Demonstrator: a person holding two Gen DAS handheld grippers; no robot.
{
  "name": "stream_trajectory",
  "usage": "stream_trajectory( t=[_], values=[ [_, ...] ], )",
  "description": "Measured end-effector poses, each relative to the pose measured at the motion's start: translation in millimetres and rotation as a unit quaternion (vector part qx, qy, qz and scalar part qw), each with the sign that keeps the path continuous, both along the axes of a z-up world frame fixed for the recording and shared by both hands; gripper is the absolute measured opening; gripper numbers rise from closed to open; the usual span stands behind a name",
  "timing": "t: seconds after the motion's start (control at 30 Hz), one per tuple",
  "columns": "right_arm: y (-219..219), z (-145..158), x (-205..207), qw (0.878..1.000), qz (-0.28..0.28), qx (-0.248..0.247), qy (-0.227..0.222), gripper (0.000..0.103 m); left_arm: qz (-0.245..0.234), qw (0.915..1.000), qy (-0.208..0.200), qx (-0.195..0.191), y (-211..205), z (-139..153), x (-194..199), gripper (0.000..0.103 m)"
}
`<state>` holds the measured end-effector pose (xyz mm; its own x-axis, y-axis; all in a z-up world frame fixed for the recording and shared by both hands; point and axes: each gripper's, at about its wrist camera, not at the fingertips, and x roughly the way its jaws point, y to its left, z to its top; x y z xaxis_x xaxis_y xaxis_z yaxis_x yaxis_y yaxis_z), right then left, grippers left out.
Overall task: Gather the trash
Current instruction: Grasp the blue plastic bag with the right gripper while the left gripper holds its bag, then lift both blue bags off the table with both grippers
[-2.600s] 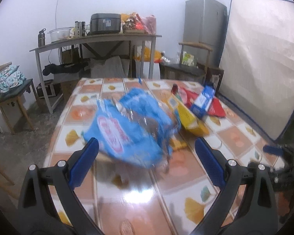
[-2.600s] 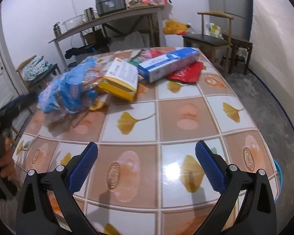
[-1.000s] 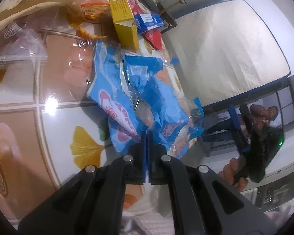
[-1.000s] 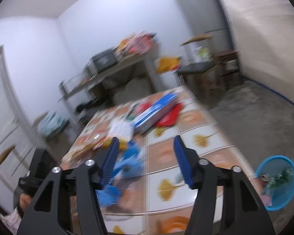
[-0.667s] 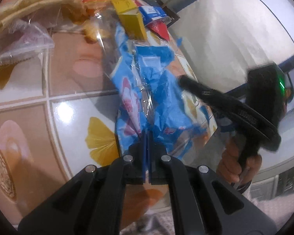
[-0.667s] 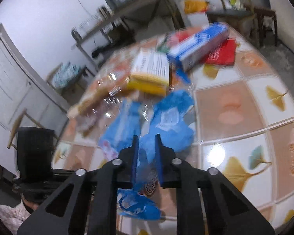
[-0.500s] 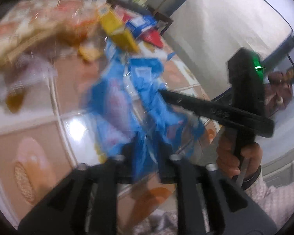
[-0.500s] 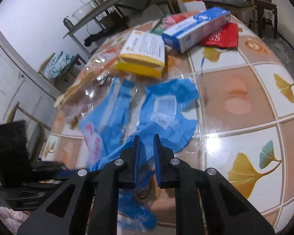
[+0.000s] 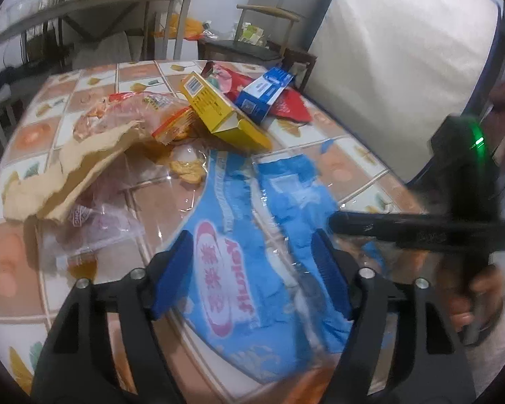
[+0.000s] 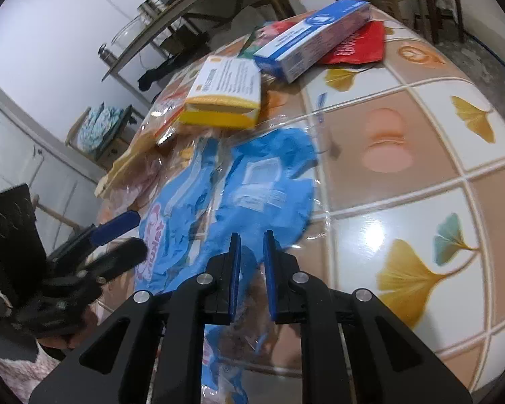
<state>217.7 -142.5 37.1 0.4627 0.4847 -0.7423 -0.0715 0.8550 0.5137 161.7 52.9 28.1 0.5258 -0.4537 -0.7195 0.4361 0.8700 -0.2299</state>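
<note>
A crumpled blue plastic wrapper (image 9: 219, 286) (image 10: 262, 181) with a pink label lies on the tiled table (image 9: 346, 158) near its front edge. My left gripper (image 9: 252, 239) hangs just above it. Its jaws are opening wide, with the wrapper below and between them, and the pads do not press it. My right gripper (image 10: 252, 235) is shut on the near edge of the wrapper; in the left wrist view it reaches in from the right as a black bar (image 9: 421, 229). Farther back lie a yellow box (image 9: 219, 111) (image 10: 225, 94), a blue carton (image 9: 266, 91) (image 10: 313, 37) and a red bag (image 9: 289, 104) (image 10: 357, 45).
Torn brown paper and clear bags (image 9: 77, 168) spread over the table's left side. Behind the table stand a loaded shelf table (image 9: 101, 0) and a wooden chair (image 9: 266, 33). A mattress (image 9: 404, 67) leans against the wall on the right.
My left gripper let go of the blue wrapper, opened wide and rolled upright. My right gripper swung down onto the wrapper and closed on its edge.
</note>
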Motion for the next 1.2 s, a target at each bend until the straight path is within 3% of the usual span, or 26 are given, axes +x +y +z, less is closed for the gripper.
stream_trajectory(
  t=[0.2, 0.47, 0.87, 1.2],
  values=[
    [-19.0, -1.8, -8.2, 0.999, -0.03, -0.001, 0.017, 0.014, 0.008, 0.9983, 0.057, -0.01, -1.1, -18.3, 14.2, 0.072],
    [-17.5, -7.7, -9.1, 0.999, -0.028, 0.022, 0.029, 0.014, 0.005, 0.9965, 0.073, -0.04, 3.7, -20.7, 11.3, 0.078],
    [-12.8, -17.4, 1.6, 0.994, -0.006, 0.088, 0.058, 0.014, -0.064, 0.9827, 0.119, -0.127, -3.3, -26.2, 6.4, 0.079],
    [0.1, -31.6, 12.6, 0.981, 0.035, 0.164, 0.098, 0.014, -0.118, 0.9761, 0.121, -0.136, -22.9, -28.9, 0.4, 0.08]
  ],
)
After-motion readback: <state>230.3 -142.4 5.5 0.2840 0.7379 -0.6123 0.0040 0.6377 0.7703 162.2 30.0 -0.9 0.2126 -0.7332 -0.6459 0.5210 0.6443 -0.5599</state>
